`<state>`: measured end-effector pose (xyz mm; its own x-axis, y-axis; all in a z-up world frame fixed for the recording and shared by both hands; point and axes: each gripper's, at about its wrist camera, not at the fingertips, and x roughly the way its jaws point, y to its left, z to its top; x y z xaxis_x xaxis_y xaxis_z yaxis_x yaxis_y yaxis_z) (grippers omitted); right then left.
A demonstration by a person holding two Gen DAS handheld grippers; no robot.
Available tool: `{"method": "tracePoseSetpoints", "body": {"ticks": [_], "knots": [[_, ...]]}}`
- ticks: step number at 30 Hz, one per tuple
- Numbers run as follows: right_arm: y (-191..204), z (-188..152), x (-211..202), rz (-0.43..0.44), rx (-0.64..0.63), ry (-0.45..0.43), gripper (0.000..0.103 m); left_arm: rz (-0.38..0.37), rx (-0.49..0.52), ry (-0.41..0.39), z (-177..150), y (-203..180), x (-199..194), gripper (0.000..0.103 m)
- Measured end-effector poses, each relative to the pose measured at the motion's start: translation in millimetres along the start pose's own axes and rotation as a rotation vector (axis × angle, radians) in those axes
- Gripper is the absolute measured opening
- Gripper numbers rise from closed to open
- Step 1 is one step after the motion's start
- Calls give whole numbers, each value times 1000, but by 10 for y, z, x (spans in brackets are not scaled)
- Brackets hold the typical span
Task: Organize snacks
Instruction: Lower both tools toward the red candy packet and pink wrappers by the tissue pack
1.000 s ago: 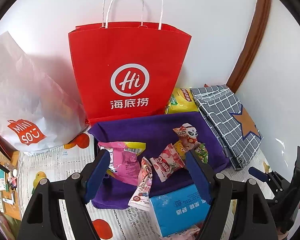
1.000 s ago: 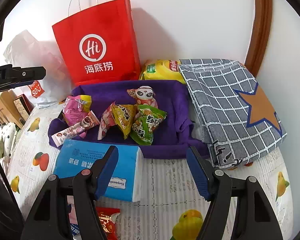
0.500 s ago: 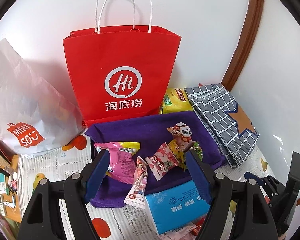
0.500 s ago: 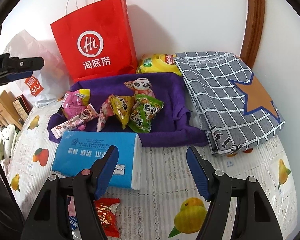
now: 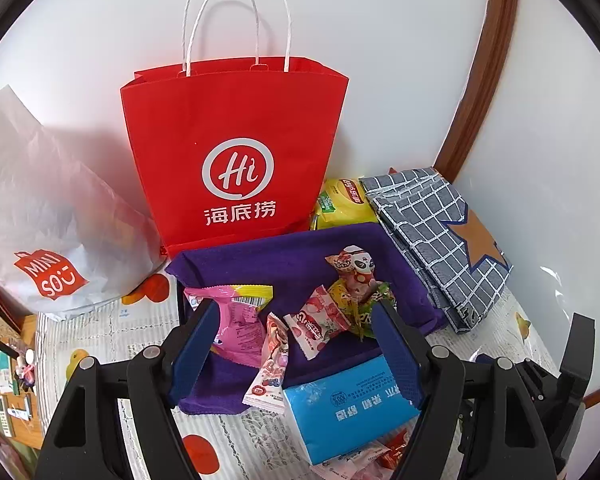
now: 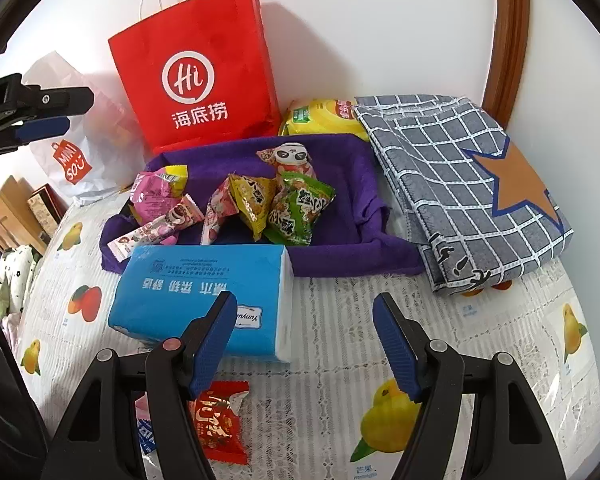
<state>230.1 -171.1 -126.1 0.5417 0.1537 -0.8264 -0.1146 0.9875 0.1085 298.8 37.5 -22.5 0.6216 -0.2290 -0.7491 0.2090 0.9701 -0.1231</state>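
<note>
White wall [image 5: 380, 40] fills the upper frame of both views, with a brown wooden trim [image 5: 476, 80] curving down the upper right. Bench [image 6: 340, 340], lower half of the frame, is covered by a white cloth printed with fruit. Red paper bag [image 5: 236, 152] stands upright against the wall at centre; a white plastic bag [image 5: 48, 216] slumps at its left. Grey checked fabric item with an orange star [image 6: 468, 184] lies at right, just beside the purple cloth-lined tray [image 6: 352, 240] at mid-frame. Blue tissue pack [image 6: 204, 292] lies touching the tray's near edge. Yellow snack bag [image 6: 320, 116] sits behind the tray, against the wall. Snacks [image 6: 268, 204], about 6 small packets, lie heaped inside the tray; 1 red candy packet [image 6: 216, 420] lies on the bench at lower left of the right wrist view. Left claw [image 5: 292, 344] hangs above the tray, fingers apart and empty. Right claw [image 6: 304, 340] hangs above the bench, fingers apart and empty.
</note>
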Motion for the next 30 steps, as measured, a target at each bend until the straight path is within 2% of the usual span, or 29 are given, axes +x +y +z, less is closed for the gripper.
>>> {"method": "tracePoseSetpoints", "body": {"ticks": [21, 30], "knots": [[225, -183, 88, 61, -45, 37, 70, 66, 49, 4, -194, -17, -261, 76], [372, -302, 229, 48, -84, 68, 70, 99, 41, 16, -350, 37, -365, 76]]}}
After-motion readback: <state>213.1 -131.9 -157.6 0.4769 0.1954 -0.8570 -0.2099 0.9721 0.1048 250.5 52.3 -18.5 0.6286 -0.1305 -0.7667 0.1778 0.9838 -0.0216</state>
